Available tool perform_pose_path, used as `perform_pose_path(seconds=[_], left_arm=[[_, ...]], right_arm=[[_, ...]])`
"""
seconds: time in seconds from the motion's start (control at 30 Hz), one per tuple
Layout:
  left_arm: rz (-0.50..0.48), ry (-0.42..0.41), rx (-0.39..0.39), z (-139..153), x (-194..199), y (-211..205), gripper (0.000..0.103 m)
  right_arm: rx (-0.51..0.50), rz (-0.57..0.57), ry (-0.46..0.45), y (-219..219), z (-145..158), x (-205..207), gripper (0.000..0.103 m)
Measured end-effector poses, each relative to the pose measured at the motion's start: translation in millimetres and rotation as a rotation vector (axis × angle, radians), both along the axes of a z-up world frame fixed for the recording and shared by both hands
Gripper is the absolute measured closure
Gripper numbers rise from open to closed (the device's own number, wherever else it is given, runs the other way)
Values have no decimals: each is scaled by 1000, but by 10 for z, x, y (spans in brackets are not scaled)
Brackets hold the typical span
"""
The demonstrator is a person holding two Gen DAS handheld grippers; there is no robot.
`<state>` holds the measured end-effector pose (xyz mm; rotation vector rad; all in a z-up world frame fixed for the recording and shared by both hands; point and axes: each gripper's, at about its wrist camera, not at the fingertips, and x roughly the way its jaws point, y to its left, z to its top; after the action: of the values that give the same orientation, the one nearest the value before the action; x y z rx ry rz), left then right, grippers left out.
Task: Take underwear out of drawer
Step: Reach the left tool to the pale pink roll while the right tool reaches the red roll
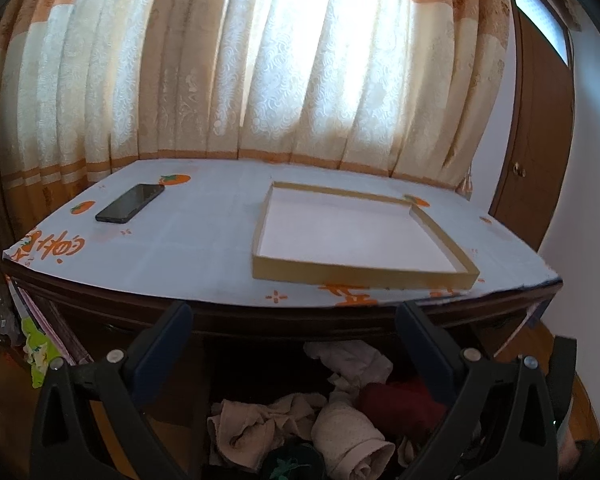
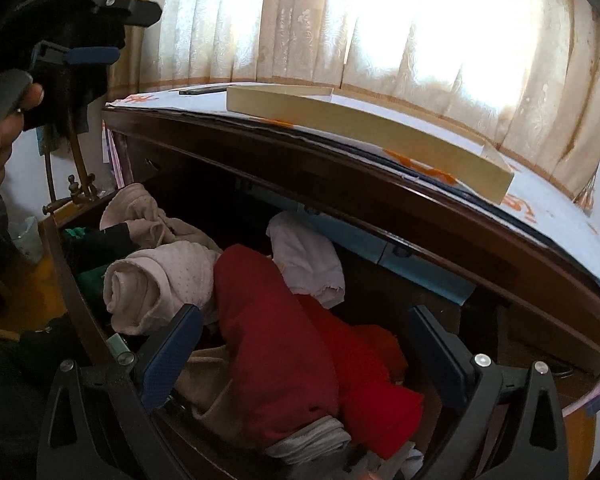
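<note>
On the tabletop (image 1: 204, 248): one phone (image 1: 130, 203) at ten o'clock and one shallow box lid (image 1: 360, 234) at two. One open drawer (image 2: 72, 280) holds several crumpled garments: one red garment (image 2: 284, 344), one rolled pink piece (image 2: 160, 280); the rest cannot be counted.

left tool (image 1: 294, 322) open | drawer (image 1: 188, 408) clothes below | tray (image 1: 360, 270) on desk

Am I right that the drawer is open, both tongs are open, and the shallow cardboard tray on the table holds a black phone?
Not quite: the shallow cardboard tray is empty. The black phone lies on the tablecloth left of it, as the left wrist view shows. The rest holds.
</note>
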<state>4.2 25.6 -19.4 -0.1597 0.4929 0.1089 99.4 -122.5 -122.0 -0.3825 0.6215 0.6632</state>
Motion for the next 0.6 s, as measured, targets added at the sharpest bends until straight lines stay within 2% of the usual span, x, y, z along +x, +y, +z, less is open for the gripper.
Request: perform_pose_path(seconds=[0.2,0.33,0.53,0.6], left_arm=[[-43,94,38,-168,138,-112,0],[-67,164,61,-309,227,-170,0],[-134,286,41,-583,355,-210,0],[-139,319,35,-674,390,-209,0]], right_arm=[[-19,25,90,17,-24,101,1],[-23,13,117,16,-39,127,1],[-64,34,152,97,-23,159,1],[-68,20,131,106,24,171,1]])
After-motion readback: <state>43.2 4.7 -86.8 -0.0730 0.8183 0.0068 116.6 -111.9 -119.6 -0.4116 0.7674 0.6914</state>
